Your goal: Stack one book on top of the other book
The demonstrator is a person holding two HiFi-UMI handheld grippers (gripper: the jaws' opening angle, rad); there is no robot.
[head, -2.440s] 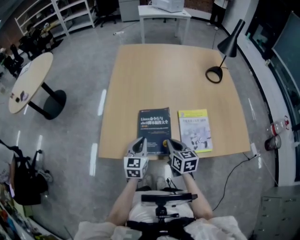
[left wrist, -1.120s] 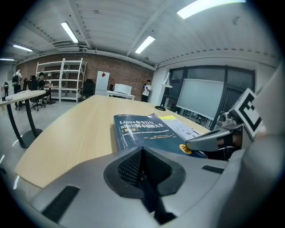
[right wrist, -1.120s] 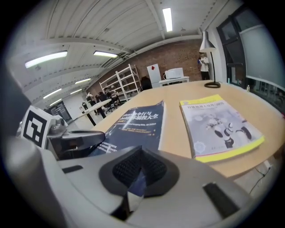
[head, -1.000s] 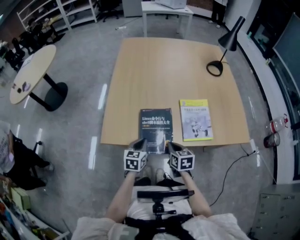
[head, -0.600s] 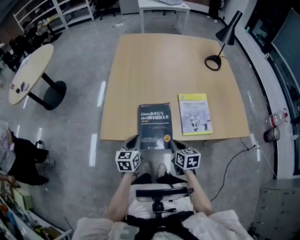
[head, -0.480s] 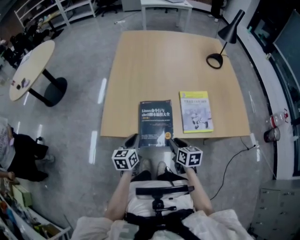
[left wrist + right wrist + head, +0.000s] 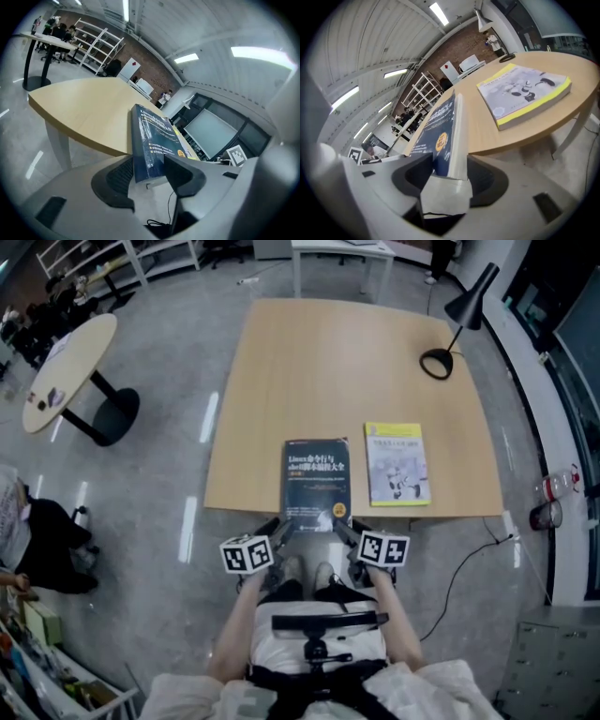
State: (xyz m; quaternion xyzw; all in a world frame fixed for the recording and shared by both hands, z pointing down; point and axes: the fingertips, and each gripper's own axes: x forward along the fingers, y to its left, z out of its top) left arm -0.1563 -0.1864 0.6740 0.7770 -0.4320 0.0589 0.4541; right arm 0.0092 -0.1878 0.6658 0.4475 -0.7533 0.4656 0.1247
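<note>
A dark blue book (image 7: 316,482) lies on the wooden table (image 7: 328,362), its near end jutting past the table's front edge. To its right a yellow book (image 7: 397,463) lies flat on the table. My left gripper (image 7: 279,532) has just been opening; the blue book's (image 7: 152,136) near left corner sits between its spread jaws (image 7: 150,176). The jaws of my right gripper (image 7: 345,532) have also just been opening, and they straddle the blue book's (image 7: 440,126) near right corner (image 7: 452,177) with gaps on both sides. The yellow book (image 7: 522,93) shows beyond it.
A black desk lamp (image 7: 450,334) stands at the table's far right corner. A round side table (image 7: 70,371) stands on the floor to the left. A cable (image 7: 469,568) trails on the floor at the right. The person's legs are just below the table edge.
The blue book slid nearer and now overhangs the front edge. Both grippers drew back, moved apart, rolled and opened, with the book's near corners between their jaws.
</note>
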